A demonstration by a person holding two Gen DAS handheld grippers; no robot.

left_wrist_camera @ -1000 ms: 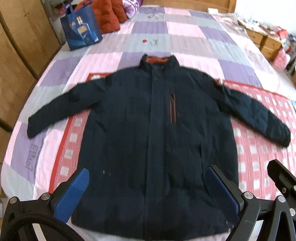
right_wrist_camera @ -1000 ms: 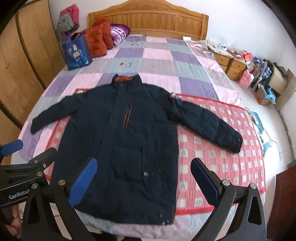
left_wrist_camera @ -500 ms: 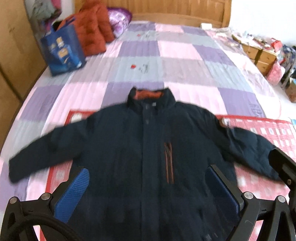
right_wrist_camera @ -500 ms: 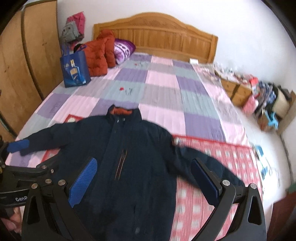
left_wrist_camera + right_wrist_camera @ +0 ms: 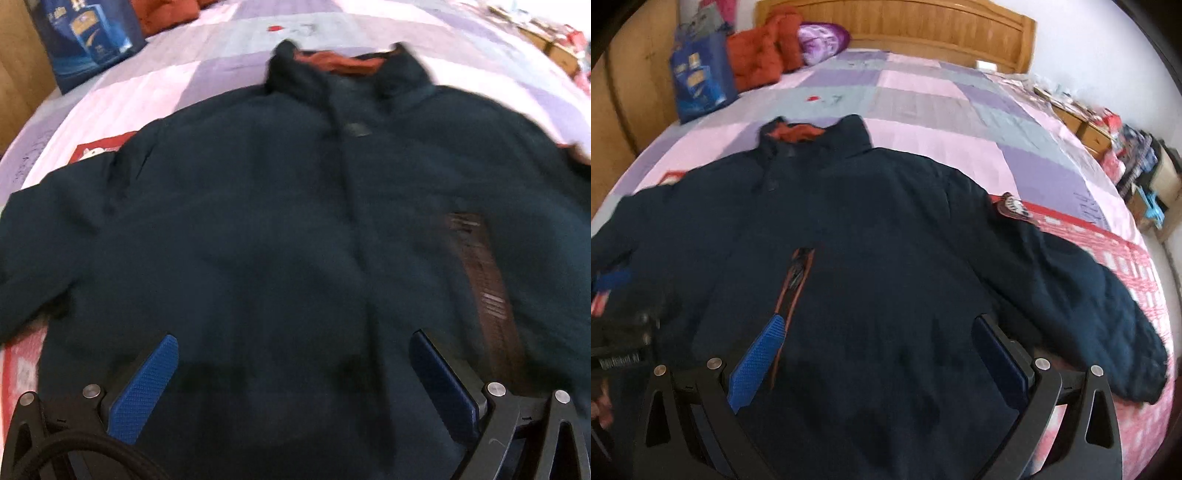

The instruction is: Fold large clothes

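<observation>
A large dark navy jacket (image 5: 280, 229) with an orange-lined collar (image 5: 332, 61) lies flat, front up, sleeves spread, on the bed. It also shows in the right wrist view (image 5: 886, 240), with an orange chest zip (image 5: 796, 280) and a sleeve patch (image 5: 1012, 208). My left gripper (image 5: 293, 369) is open and empty, close above the jacket's chest. My right gripper (image 5: 879, 350) is open and empty over the jacket's middle, right of the zip. The left gripper (image 5: 613, 291) shows at the left edge of the right wrist view.
The bed has a pink and purple patchwork quilt (image 5: 923, 99) and a red checked blanket (image 5: 1126, 254) under the jacket. A blue bag (image 5: 700, 79), an orange garment (image 5: 761, 59) and a purple pillow (image 5: 822, 38) sit by the wooden headboard (image 5: 923, 26). Cluttered nightstands (image 5: 1093, 125) stand right.
Both grippers have moved forward and down, closer to the jacket, which now fills most of each view. Both stay open.
</observation>
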